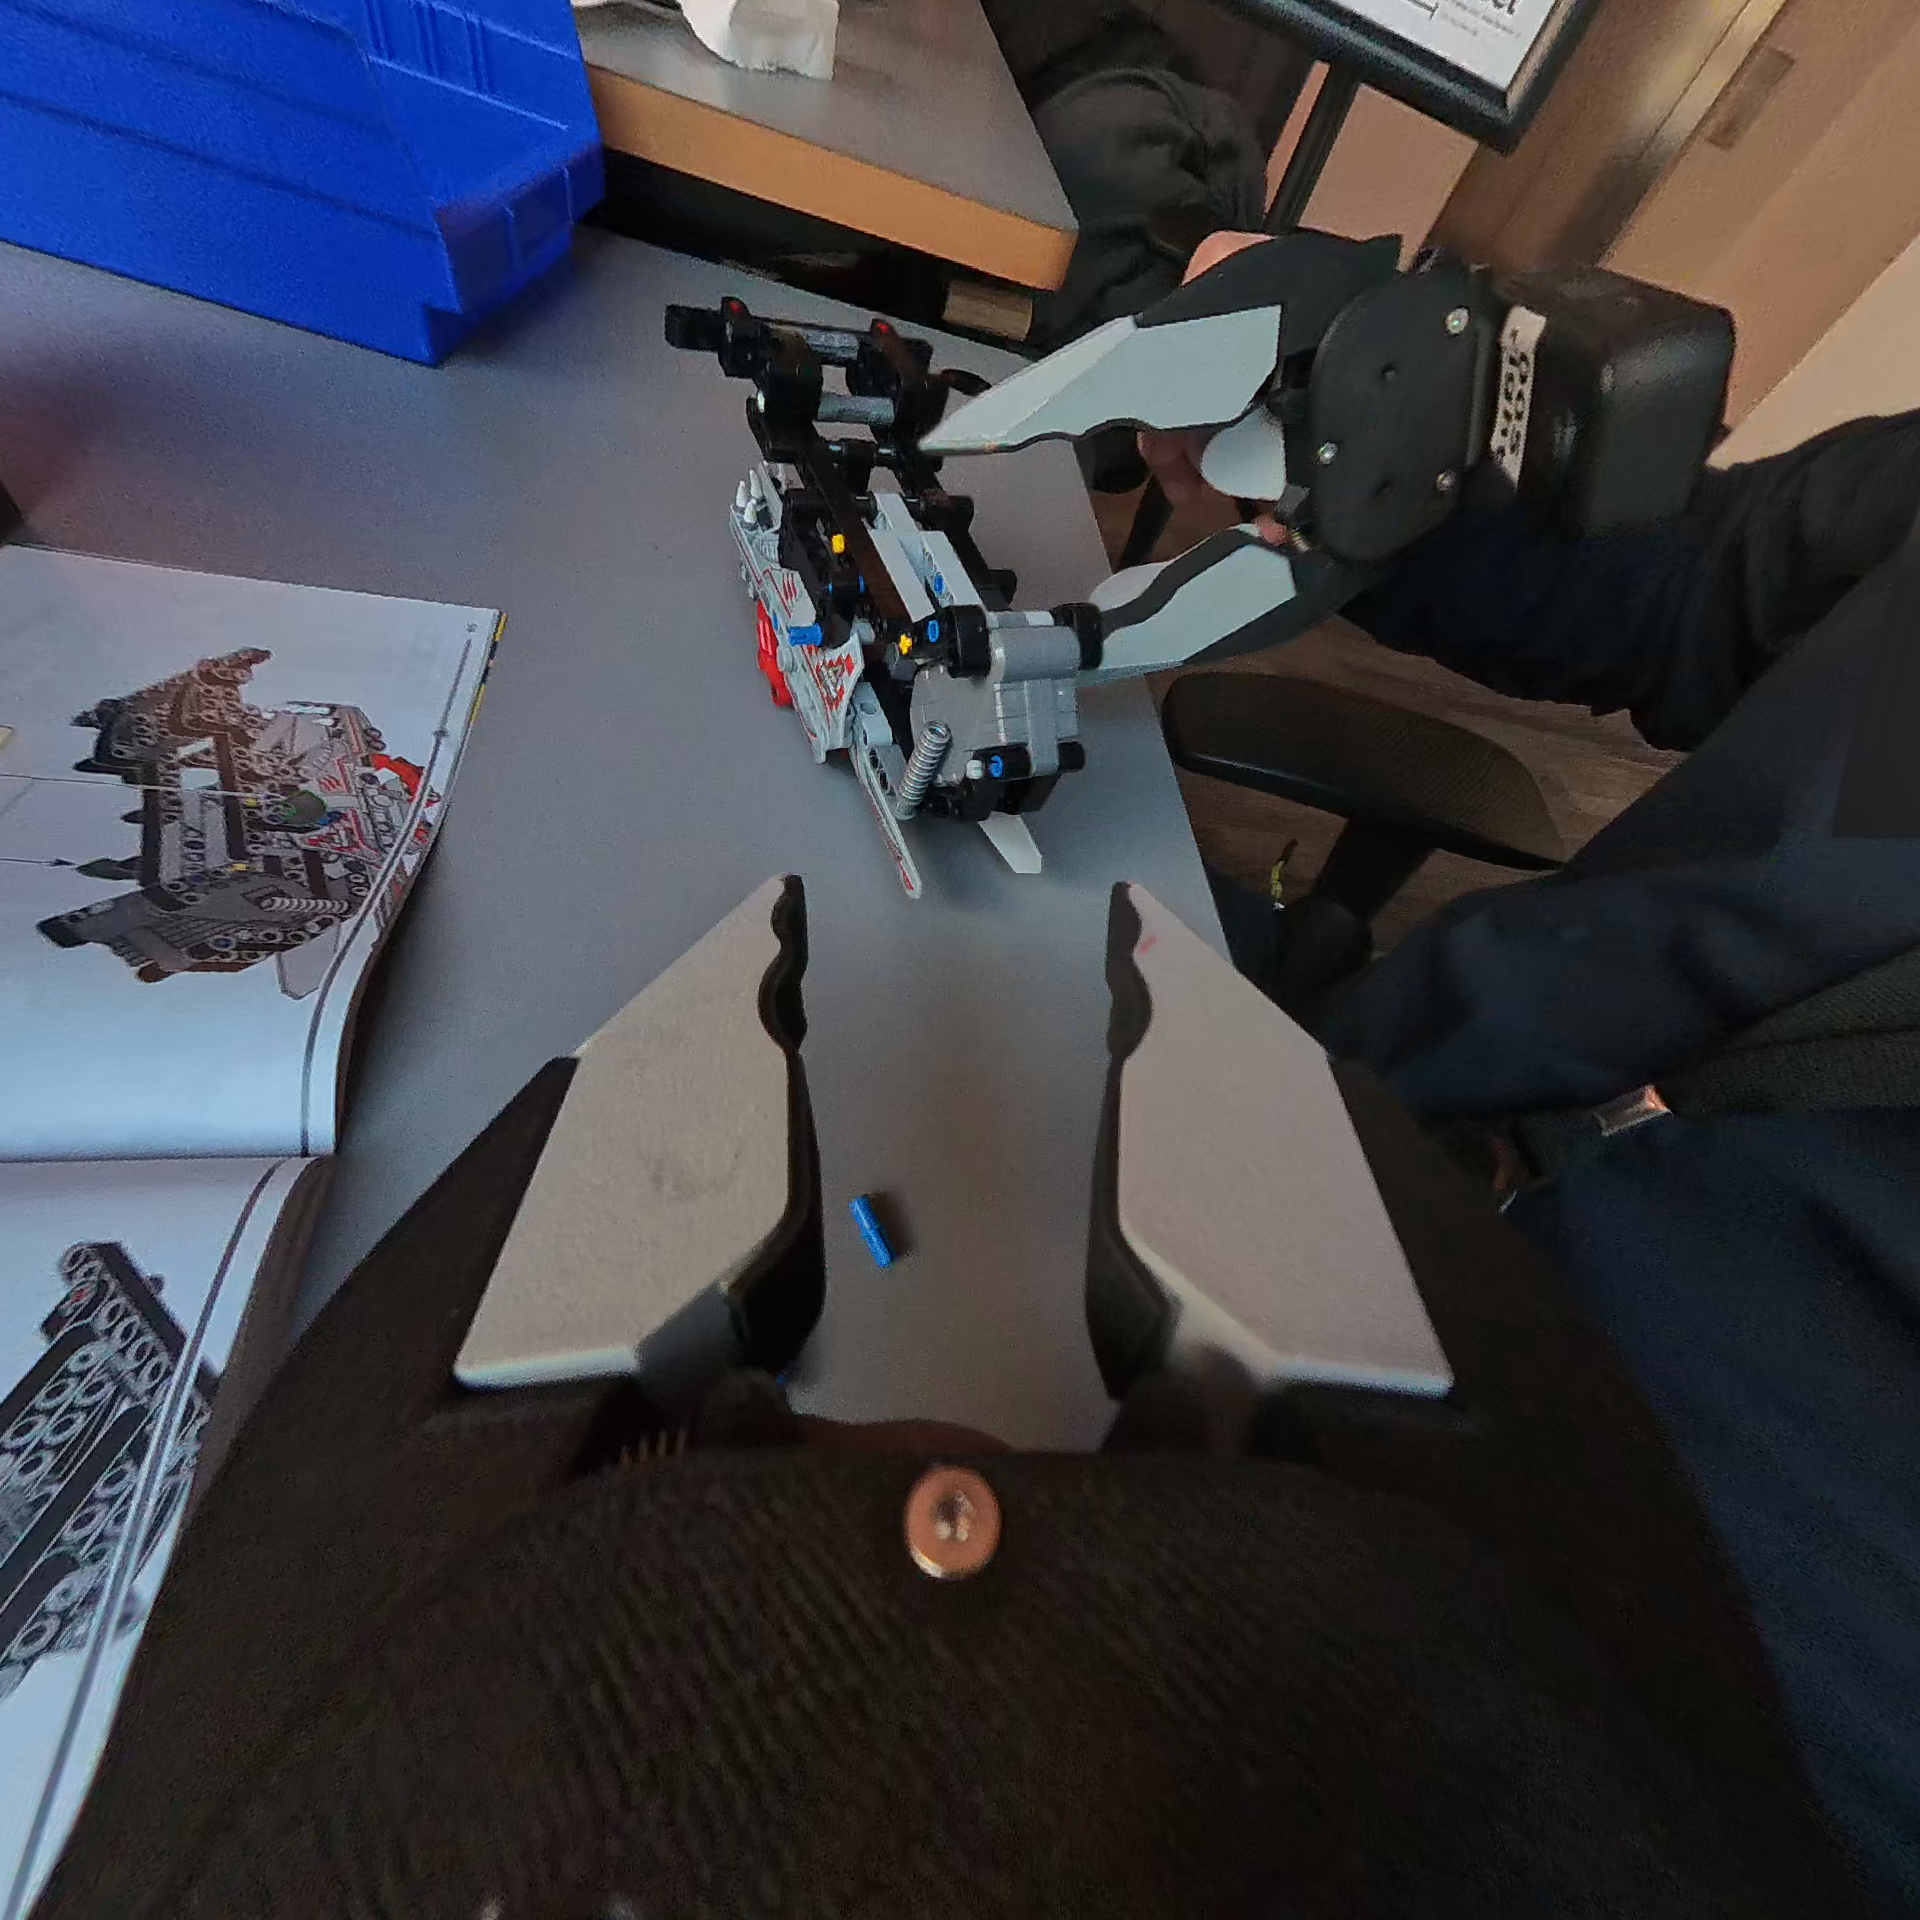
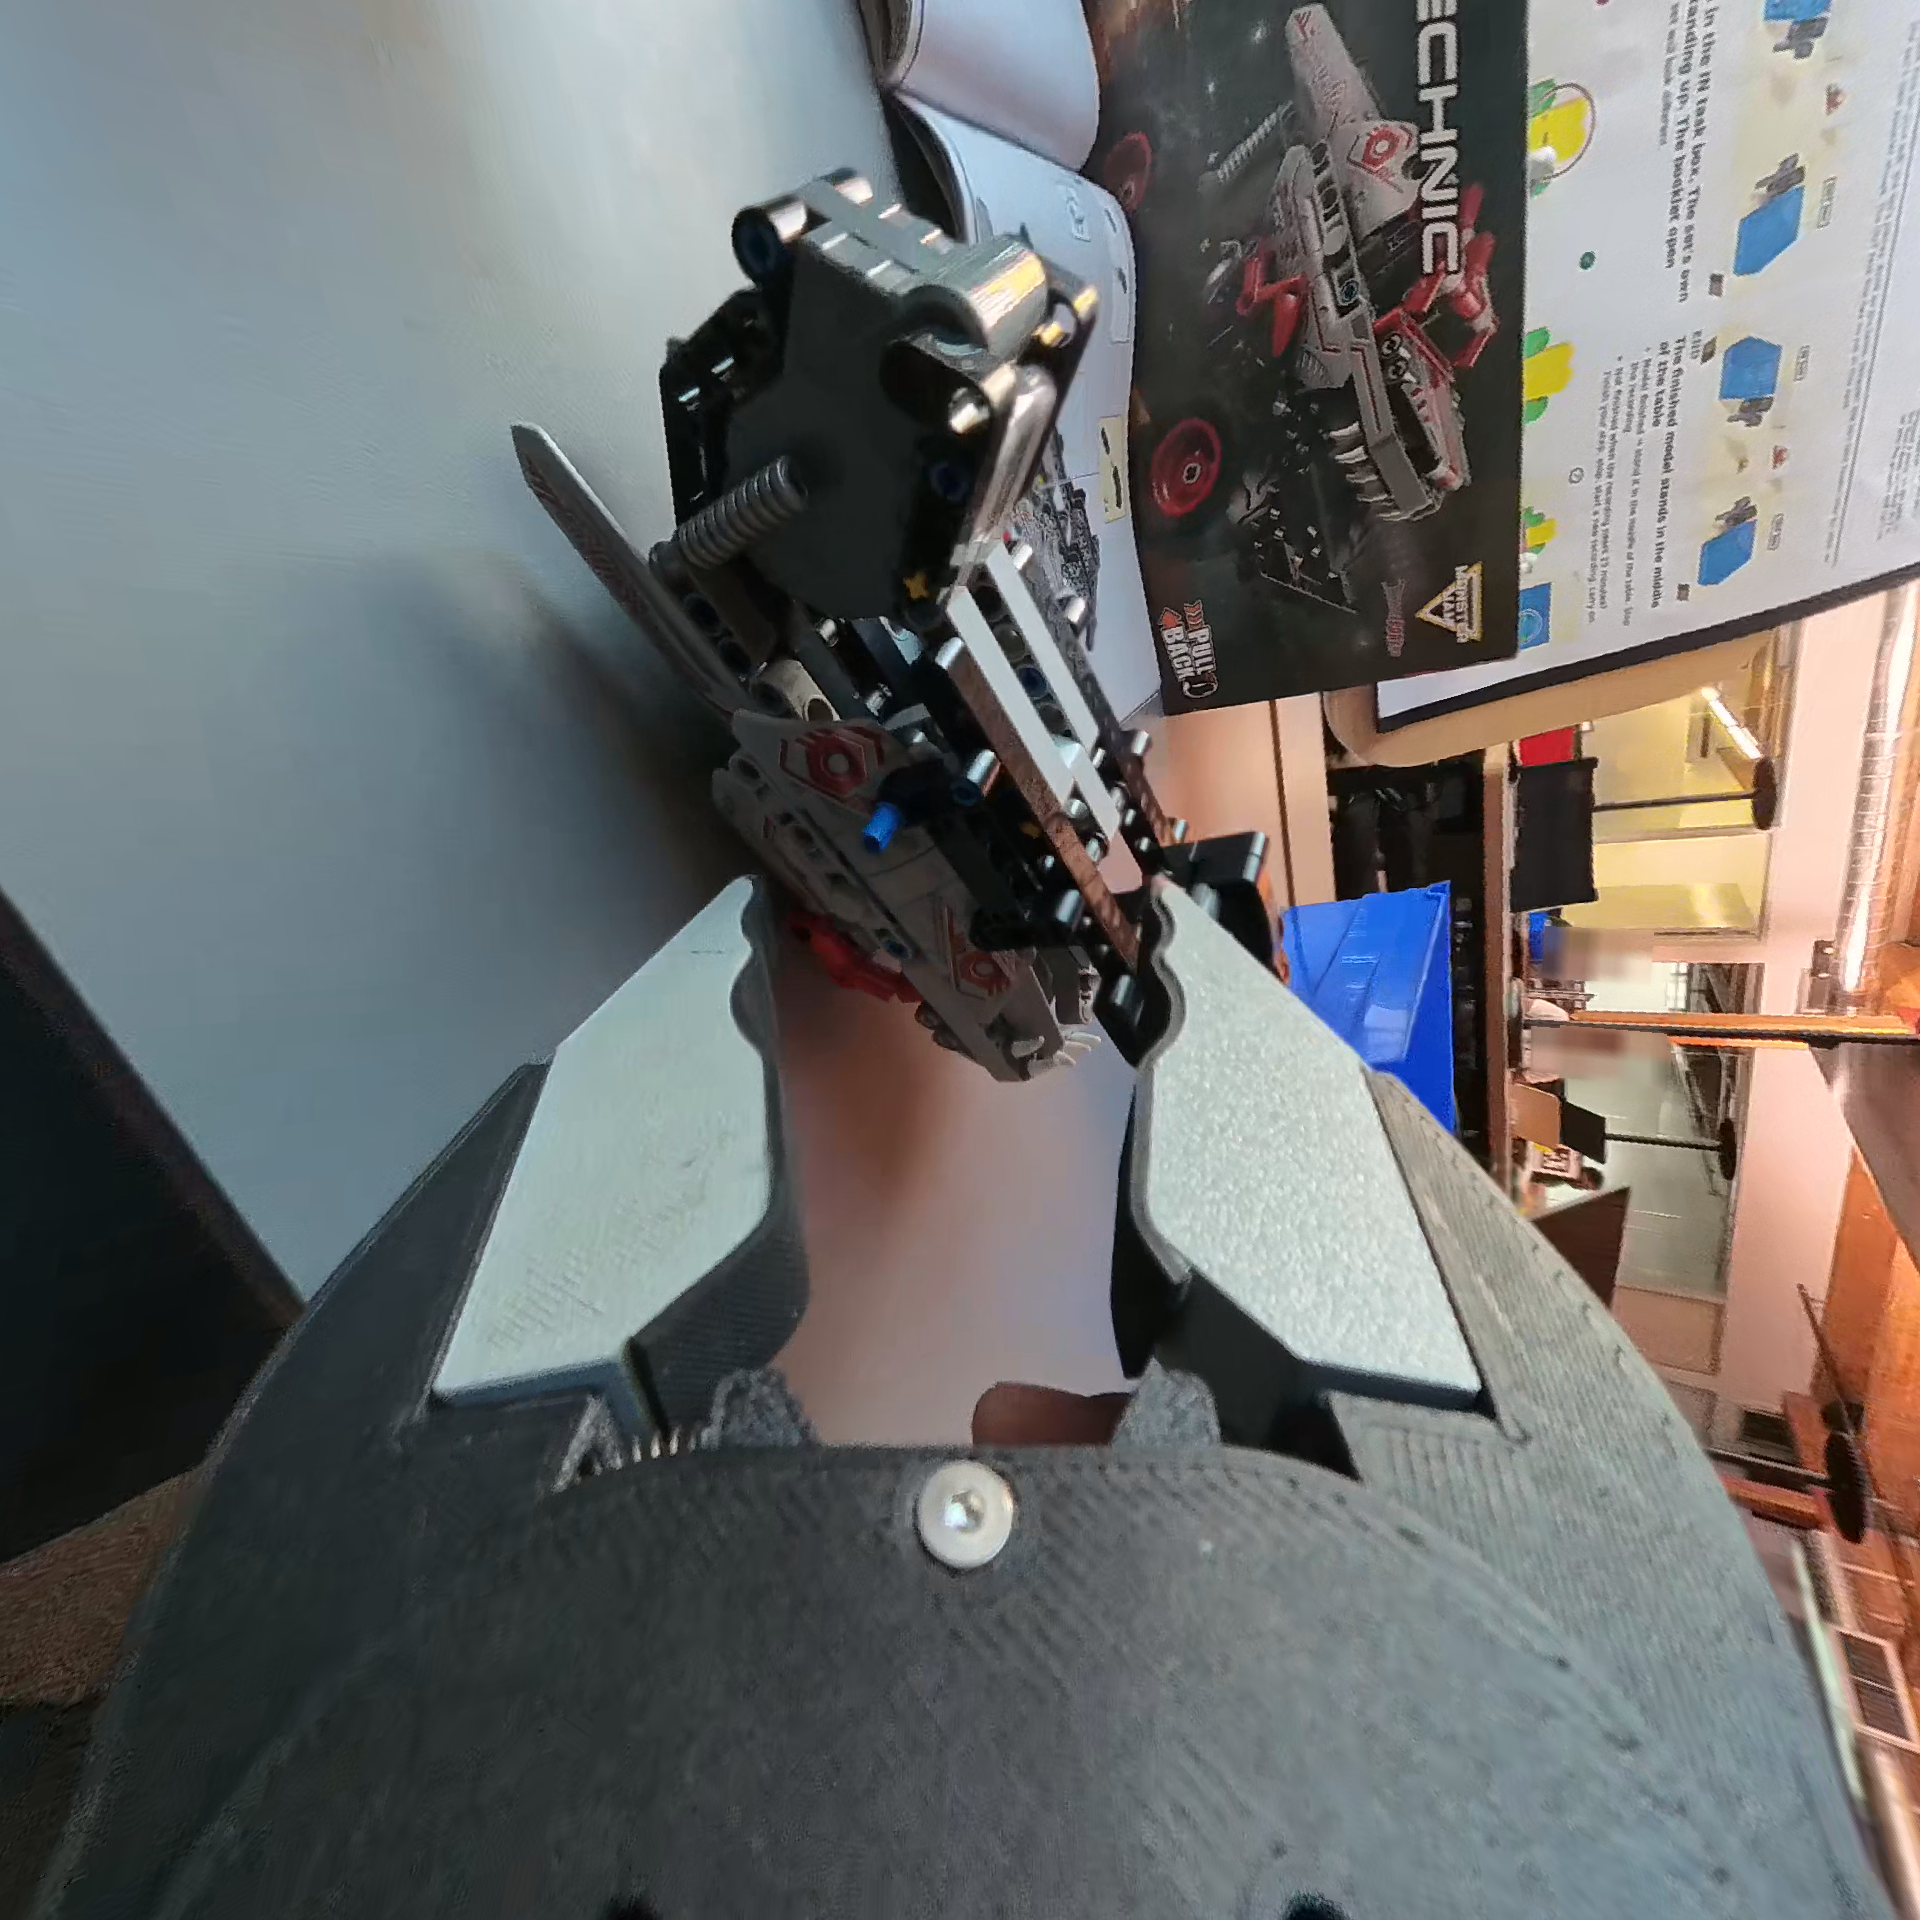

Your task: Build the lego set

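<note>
The model (image 1: 883,592) is spanned, not clamped, by the spread right tool (image 1: 997,551), while a blue pin (image 1: 871,1230) lies between the spread left tool (image 1: 951,925) fingers, a blue bin (image 1: 281,156) far left.

Soft daylight is washing the grey table (image 1: 540,499) evenly, casting faint shadows. Wide-angle distortion is bending both frames' edges. Warm indoor lamps are glowing at right in the right wrist view; nearest foreground is blurring.

Your grey worktop (image 1: 582,499), a second wood-edged table (image 1: 831,177) behind it, a black chair (image 1: 1351,769) over brown wood floor (image 1: 1226,821), warm lit windows (image 2: 1673,790) across your room
</note>
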A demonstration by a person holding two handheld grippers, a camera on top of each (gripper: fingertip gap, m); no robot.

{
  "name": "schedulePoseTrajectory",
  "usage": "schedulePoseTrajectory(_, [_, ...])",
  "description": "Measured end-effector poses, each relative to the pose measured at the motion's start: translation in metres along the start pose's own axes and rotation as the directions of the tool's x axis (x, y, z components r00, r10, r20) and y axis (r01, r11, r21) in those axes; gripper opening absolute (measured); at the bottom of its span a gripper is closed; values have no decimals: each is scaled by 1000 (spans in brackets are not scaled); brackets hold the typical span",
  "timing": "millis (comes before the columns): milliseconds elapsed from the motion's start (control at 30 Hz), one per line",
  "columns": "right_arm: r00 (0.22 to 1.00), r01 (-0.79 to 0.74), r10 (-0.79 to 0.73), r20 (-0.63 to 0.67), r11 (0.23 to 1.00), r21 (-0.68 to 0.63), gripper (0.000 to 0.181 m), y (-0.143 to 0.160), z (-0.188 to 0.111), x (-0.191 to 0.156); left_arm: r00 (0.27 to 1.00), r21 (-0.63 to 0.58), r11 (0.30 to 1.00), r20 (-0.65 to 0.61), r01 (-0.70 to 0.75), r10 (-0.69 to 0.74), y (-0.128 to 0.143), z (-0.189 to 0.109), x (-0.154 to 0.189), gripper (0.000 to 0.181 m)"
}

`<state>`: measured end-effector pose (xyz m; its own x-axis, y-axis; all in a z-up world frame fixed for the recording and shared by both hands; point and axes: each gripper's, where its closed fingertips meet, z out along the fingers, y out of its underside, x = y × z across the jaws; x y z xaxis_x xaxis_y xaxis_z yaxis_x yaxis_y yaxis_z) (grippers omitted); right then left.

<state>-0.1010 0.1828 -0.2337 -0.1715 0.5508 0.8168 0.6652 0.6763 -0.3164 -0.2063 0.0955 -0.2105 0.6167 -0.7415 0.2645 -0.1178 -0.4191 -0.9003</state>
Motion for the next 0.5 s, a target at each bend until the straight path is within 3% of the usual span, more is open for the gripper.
schedulePoseTrajectory(167, [998,-69,69,16,997,27,55,3,-9,1,996,-8,1000,86,-25,26,3,-19,4,56])
schedulePoseTrajectory(367, [990,-142,141,29,989,35,65,-4,4,-3,990,-7,1000,143,7,-6,17,-34,22,56])
schedulePoseTrajectory(500, [987,-162,162,-2,986,51,56,-17,5,-2,978,-35,999,206,19,-11,34,-49,32,56])
